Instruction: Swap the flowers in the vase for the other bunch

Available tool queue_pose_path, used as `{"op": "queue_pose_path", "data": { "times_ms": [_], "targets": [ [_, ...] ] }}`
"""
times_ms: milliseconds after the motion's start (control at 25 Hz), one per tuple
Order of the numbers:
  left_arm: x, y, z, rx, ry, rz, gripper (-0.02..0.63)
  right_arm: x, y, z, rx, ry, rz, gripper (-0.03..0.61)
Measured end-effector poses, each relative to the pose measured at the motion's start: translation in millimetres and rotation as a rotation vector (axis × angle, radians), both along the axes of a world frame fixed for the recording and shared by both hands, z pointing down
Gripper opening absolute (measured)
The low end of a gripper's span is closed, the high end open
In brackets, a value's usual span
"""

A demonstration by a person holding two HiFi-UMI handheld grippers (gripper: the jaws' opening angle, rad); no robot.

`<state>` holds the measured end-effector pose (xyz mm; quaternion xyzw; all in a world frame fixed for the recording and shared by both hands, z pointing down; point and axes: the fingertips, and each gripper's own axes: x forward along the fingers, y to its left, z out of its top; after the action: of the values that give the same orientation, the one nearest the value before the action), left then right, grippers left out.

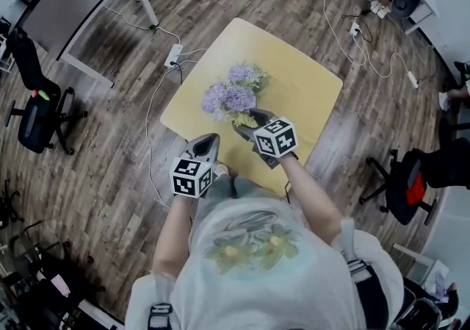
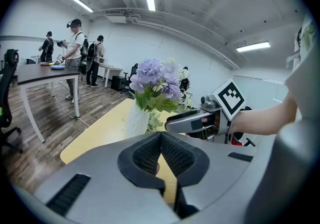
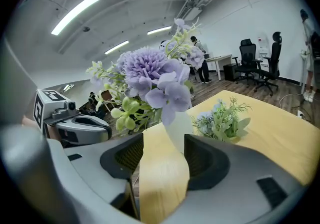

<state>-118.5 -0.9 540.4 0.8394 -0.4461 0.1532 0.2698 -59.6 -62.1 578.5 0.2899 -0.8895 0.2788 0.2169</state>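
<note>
1. Nearest the head camera we note the person's shirt (image 1: 257, 248). Ahead of it, the left gripper (image 1: 208, 141) hangs at the near edge of the yellow table (image 1: 308, 93). The right gripper (image 1: 245, 123) points at the upright purple flowers (image 1: 226, 97). The other bunch (image 1: 244, 73) lies on the table just behind them.
2. Left gripper view: its jaws meet at the tips, with nothing between them. The white vase (image 2: 136, 120) stands upright beyond them, flowers in it.
3. Right gripper view: its jaws stand wide apart and the pads press on nothing. The vase sits just past the tips, in line with the gap.
4. Judgement: one bunch in the vase and one on the table fits two stages. Either the old flowers await removal, or the new ones are in and the old are laid aside. We cannot tell which. Either way, the right gripper's next move calls for care, as the vase looks top-heavy.
</note>
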Motion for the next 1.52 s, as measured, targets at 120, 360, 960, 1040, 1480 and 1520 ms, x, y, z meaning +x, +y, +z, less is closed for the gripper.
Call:
{"op": "queue_pose_path", "data": {
  "times_ms": [120,360,960,1040,1480,1520],
  "targets": [
    [9,1,1,-0.004,0.000,0.015,0.018,13,3,1,0.004,-0.005,0.024,0.236],
    [22,-4,1,-0.010,0.004,0.056,0.018,32,7,2,0.014,0.003,0.039,0.236],
    [71,-2,7,-0.018,0.024,0.185,0.018,60,31,-12,0.126,-0.007,0.083,0.069],
    [78,-2,7,-0.016,0.028,0.199,0.018,66,34,-17,0.153,0.003,0.089,0.062],
    [119,0,7,-0.022,0.037,0.291,0.018,99,49,-27,0.193,0.052,0.173,0.041],
    [124,1,6,-0.022,0.039,0.301,0.018,101,51,-28,0.192,0.052,0.178,0.041]
  ]
}}
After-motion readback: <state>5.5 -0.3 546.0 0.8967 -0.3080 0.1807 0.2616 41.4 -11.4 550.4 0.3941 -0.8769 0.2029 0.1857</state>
